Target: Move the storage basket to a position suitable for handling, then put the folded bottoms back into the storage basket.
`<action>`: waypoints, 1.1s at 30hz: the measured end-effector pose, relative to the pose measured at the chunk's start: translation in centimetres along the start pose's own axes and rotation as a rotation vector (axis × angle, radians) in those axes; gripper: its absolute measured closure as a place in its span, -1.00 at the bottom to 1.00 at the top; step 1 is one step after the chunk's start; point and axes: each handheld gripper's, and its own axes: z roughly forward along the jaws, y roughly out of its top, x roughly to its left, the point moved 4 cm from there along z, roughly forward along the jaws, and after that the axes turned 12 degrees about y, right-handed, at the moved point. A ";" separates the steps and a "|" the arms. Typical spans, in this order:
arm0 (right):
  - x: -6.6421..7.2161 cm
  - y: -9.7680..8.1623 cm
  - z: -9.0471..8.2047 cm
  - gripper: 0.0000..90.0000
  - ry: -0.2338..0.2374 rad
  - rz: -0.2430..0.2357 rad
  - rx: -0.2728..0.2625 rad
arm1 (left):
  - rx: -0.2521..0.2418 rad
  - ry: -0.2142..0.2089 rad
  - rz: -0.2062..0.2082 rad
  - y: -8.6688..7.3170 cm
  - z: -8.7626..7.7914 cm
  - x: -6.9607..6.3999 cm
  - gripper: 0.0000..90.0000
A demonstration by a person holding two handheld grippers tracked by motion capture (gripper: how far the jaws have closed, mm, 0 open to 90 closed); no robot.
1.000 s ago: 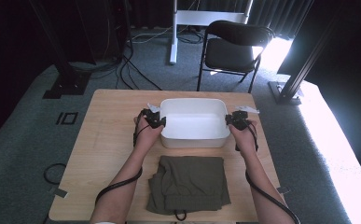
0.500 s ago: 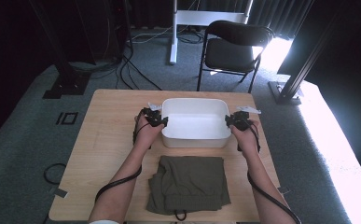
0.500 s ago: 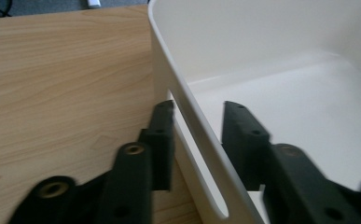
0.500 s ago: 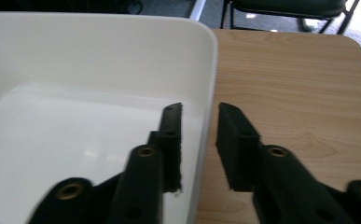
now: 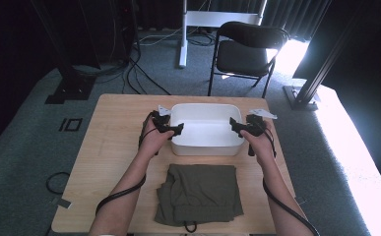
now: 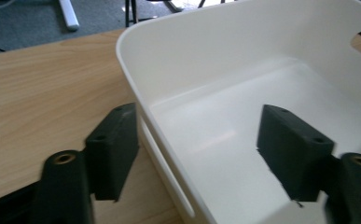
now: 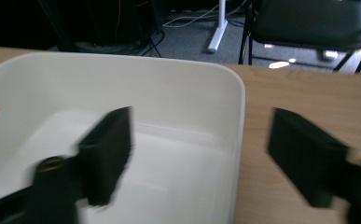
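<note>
White plastic is what both my tools straddle: one empty tub (image 5: 206,129) sits on the wooden table (image 5: 110,147), its long axis running across in front of me from my left hand to my right. My left gripper (image 5: 174,131) stands over the tub's left short wall, my right gripper (image 5: 236,127) over its right short wall, so each end has its own hand and neither is nearer than the other.

In the left gripper view the rim (image 6: 156,135) runs up between my jaws, one jaw outside over the wood and one inside over the tub floor; they have just been opening and stand apart from the wall, pressing nothing. The right gripper view gives the same picture mirrored: the right wall (image 7: 240,140) lies between the jaws, which have just been opening too and now stand wide, blurred, clear of the plastic. So I hold nothing with either tool, and the tub rests on the table by itself.

Nearer to me, just beside the tub's near long wall, lies one folded olive-green garment (image 5: 198,192). I judge it comes next, and it lies back toward my body from both grippers, about midway between them.

Count: one tub, one garment, two grippers, one black chair (image 5: 247,49) beyond the table.
</note>
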 end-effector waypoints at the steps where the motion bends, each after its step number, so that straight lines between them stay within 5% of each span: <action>1: 0.1 0.0 0.0 -0.65 0.013 -0.010 0.009 | -0.004 -0.003 0.012 0.0 -0.1 -0.1 -0.36; 4: 0.4 0.0 -0.1 -0.64 0.026 -0.038 0.039 | -0.012 -0.010 0.010 0.1 -0.6 -0.2 -0.55; 13: 1.8 0.3 -1.6 -0.69 0.057 -0.095 0.069 | -0.025 -0.053 0.000 -0.1 -2.7 -0.4 -0.55; 33: 4.0 -0.3 -5.3 -0.70 0.120 -0.071 0.006 | -0.051 -0.103 0.025 -2.0 -7.2 -0.9 -0.55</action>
